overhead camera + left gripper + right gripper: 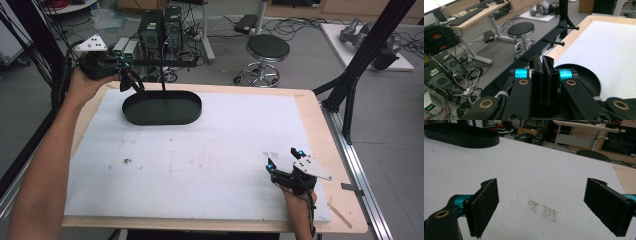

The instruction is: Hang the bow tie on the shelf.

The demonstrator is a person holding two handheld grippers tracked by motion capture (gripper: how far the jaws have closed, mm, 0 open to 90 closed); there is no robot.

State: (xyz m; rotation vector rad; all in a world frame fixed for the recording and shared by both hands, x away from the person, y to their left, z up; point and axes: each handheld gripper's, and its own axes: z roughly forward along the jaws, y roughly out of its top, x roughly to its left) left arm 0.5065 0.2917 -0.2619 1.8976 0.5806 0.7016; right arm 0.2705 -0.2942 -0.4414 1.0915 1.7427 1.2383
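A black oval tray (162,107) lies at the back left of the white foam board (200,155). A thin black stand rises from the tray and carries a horizontal bar (160,62) with short pegs (554,42). My left gripper (136,86) is held over the tray's left end, beside the bar. In the left gripper view its jaws (544,75) are pressed together and I see nothing between them. My right gripper (282,157) rests low over the board's front right, jaws wide open (544,195) and empty. The tray (461,136) lies far off in the right gripper view.
The foam board lies on a wooden table (327,135). Dark specks (542,210) mark the foam between the right jaws. Beyond the table are a black stool (267,50), computer cases (160,27) with cables, and a black frame strut (360,60) at the right.
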